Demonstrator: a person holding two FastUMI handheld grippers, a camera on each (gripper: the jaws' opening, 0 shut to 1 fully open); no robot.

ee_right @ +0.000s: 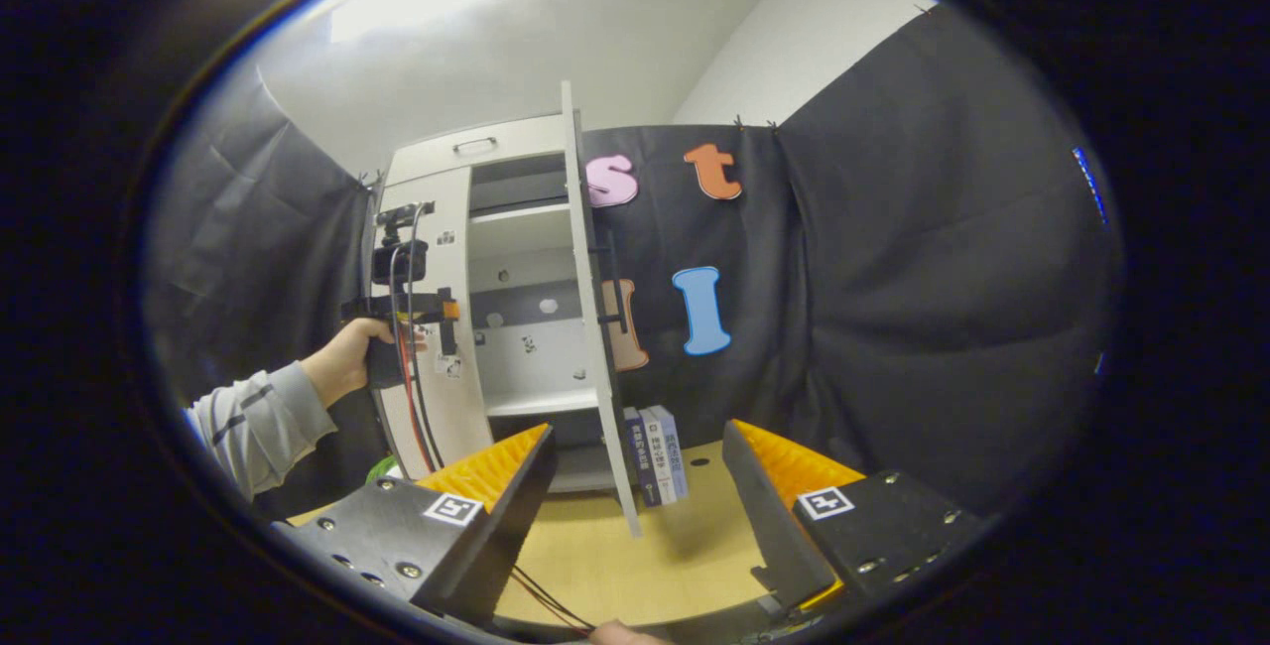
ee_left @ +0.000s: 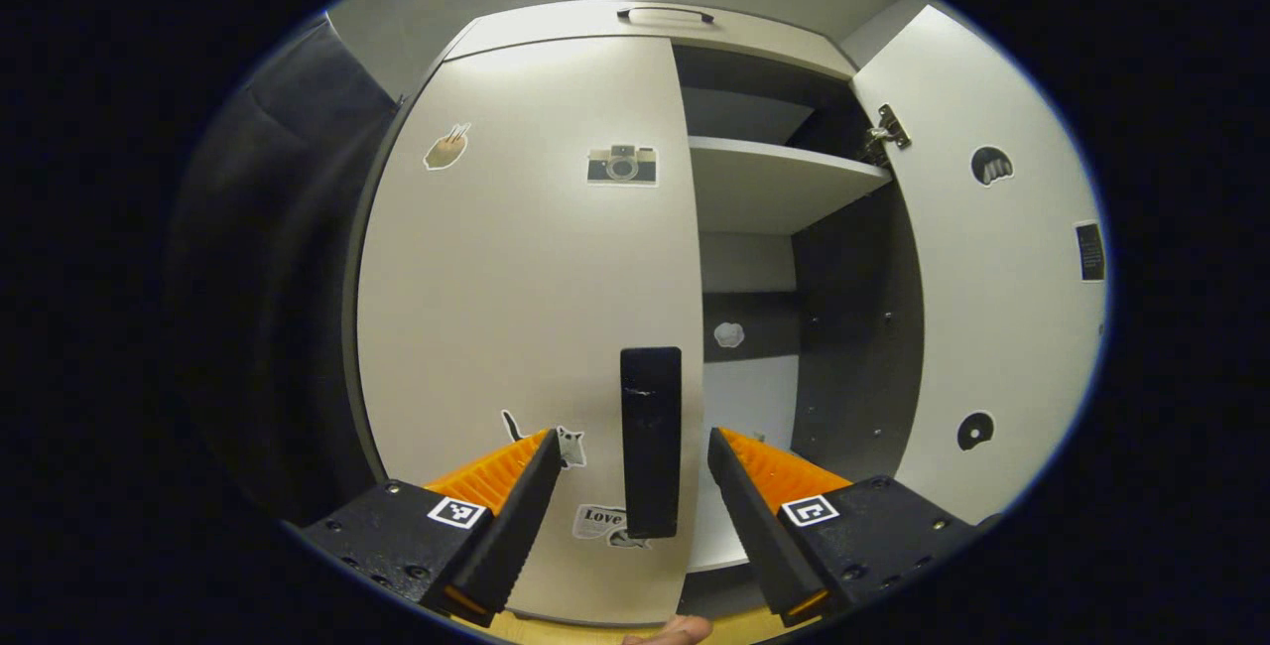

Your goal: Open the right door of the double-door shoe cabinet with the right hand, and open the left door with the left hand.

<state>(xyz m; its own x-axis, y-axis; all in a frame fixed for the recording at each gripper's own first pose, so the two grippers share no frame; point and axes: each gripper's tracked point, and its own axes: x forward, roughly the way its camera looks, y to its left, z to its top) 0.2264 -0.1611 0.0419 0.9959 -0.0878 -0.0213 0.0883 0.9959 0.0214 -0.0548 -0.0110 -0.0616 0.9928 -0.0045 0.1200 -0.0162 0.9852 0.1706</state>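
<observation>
Left gripper view shows my left gripper (ee_left: 630, 486) spread wide, one finger on each side of the black handle (ee_left: 651, 442) on the closed left door (ee_left: 526, 327), not touching it that I can see. The right door (ee_left: 992, 278) stands swung open. In the right gripper view, my right gripper (ee_right: 635, 486) is spread wide too, holding nothing, well back from the shoe cabinet (ee_right: 516, 308).

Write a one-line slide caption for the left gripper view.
Open left gripper lined up around the black handle of the closed left door; right door already swung open.
</observation>
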